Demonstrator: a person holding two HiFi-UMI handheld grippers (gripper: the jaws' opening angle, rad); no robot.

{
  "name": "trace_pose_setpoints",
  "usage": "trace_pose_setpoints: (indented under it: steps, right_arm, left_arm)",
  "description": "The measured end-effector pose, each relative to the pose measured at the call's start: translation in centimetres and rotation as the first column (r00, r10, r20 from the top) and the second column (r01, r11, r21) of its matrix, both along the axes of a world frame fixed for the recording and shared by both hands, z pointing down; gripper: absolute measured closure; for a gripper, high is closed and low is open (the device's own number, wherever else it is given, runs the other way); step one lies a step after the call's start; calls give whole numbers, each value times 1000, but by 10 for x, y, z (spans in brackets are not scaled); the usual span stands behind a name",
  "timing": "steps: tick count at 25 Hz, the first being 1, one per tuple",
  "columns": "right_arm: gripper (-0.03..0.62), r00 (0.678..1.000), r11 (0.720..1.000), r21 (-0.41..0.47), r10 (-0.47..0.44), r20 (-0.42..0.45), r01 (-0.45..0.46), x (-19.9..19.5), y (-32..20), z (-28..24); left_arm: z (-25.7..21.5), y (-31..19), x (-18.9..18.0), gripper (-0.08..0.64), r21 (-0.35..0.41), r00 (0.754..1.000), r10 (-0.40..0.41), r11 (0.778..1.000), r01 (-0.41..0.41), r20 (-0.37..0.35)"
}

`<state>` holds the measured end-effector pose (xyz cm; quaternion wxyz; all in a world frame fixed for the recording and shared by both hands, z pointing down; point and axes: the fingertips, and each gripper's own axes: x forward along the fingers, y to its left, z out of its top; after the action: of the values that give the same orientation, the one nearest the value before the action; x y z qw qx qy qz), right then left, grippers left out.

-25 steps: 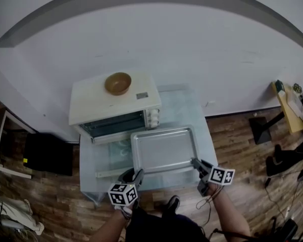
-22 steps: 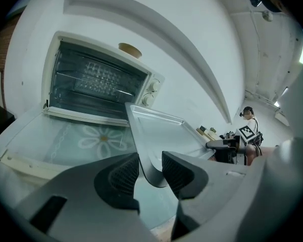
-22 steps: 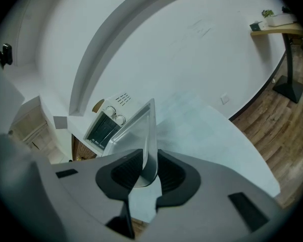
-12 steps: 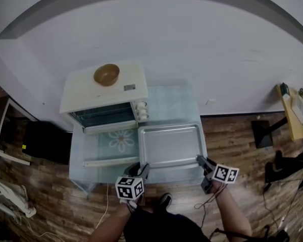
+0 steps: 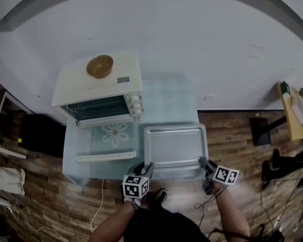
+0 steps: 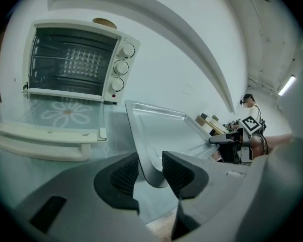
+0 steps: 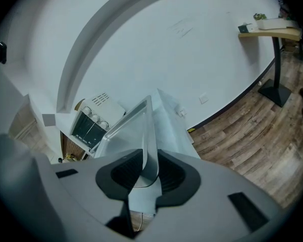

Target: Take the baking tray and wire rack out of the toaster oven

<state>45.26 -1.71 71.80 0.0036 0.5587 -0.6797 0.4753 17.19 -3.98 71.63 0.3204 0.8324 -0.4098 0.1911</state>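
Observation:
The empty metal baking tray (image 5: 175, 147) is out of the oven, over the right half of the glass table (image 5: 166, 102), right of the open oven door (image 5: 107, 141). My left gripper (image 5: 145, 167) is shut on its near left corner, the rim (image 6: 141, 150) between the pads. My right gripper (image 5: 204, 164) is shut on the near right corner, with the tray (image 7: 141, 125) edge-on between its jaws. The white toaster oven (image 5: 97, 84) stands at the table's back left. The wire rack (image 6: 70, 58) sits inside it.
A brown bowl (image 5: 100, 65) sits on top of the oven. The lowered door's handle (image 6: 45, 145) reaches toward me on the left. The tray's near edge overhangs the table's front edge above wooden floor. A small yellow side table (image 5: 290, 107) stands far right.
Both grippers carried the tray rightward and toward me, off the oven door, to the right side of the table. The grips look unchanged.

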Motion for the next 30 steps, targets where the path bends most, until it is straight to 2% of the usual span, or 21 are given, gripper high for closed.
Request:
trace_pose_setpoints:
  steps: [4,11,18,21,24,30]
  right_arm:
    - [503,1000,999,-41,-5,1,5,-4,1,19]
    - [497,997,995,-93,-25,-73,18,-10,-3,33]
    - [476,974,989,-144,-70,-216,39,-13,-4,40]
    - [468,944,987,-159,-82,-320,32,-8,-4,41]
    - [428,898,990,-135,-87,-432,32,-5,-7,29]
    - [419,907,1000,-30,-10,-421,-2,-4,-25,0]
  left_arm:
    - [17,3,-4,414,-35,999,-16,999,18,34]
    - [29,2,-12,414,-72,995,-34,997,41,94]
    - [43,3,-16,410,-114,990,-22,993,38,136]
    - [43,2,-15,408,-111,987,-13,993,31,160]
    - [43,1,-16,375,-93,979,0,996,19,205]
    - [32,4,-29,350,-69,972,10,998,6,234]
